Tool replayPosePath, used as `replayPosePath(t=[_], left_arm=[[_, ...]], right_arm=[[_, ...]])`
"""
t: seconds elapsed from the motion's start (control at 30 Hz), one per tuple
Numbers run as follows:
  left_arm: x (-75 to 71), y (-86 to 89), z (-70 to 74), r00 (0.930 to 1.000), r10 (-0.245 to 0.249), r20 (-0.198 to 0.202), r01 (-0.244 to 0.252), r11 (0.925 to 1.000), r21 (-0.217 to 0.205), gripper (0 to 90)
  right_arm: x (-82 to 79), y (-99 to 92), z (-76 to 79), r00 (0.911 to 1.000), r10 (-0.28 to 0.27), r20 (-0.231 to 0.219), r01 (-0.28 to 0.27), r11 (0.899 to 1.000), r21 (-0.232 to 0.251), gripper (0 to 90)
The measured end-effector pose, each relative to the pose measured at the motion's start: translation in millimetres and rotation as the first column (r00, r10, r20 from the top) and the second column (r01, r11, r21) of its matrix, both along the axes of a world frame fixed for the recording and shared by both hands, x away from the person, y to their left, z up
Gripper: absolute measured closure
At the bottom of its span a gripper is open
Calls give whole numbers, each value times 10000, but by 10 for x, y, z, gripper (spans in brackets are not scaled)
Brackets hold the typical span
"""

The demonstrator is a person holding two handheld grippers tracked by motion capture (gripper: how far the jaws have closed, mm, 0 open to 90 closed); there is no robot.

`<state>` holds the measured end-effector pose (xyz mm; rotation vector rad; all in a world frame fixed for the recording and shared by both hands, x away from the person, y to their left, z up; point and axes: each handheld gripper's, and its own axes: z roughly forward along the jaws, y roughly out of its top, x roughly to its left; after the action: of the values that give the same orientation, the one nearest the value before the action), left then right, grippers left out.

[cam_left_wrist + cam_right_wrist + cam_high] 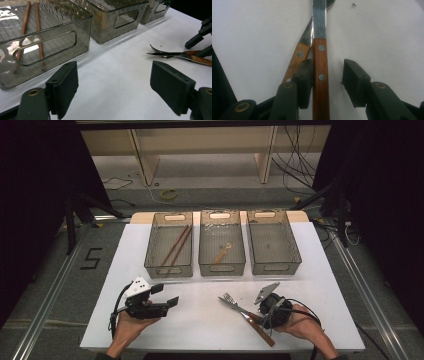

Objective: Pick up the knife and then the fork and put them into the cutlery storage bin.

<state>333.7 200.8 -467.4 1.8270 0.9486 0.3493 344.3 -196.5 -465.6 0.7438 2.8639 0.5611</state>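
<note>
The left tongs point(167, 296) are resting released above the white table point(200, 320), nothing sitting between them. Beyond them three bins are standing; the left bin point(169, 268) is holding chopsticks point(176, 245). The right tongs point(326, 82) are standing half open around the wooden handle of the fork point(320, 72), one pad touching it, the knife point(298, 56) lying just outside

Readable: a single black "5" point(91, 258), taped onto the grey floor left of the white table point(150, 330). Nothing else legible, neither on the bins nor on the utensil handles.
</note>
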Motion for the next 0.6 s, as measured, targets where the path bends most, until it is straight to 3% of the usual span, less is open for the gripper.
replayPosePath(t=[0.6], left_arm=[[6, 10, -12, 10000, -4, -35, 4, 10000, 38, 220]], right_arm=[[3, 59, 22, 9989, -256, -401, 243, 9992, -320, 749]])
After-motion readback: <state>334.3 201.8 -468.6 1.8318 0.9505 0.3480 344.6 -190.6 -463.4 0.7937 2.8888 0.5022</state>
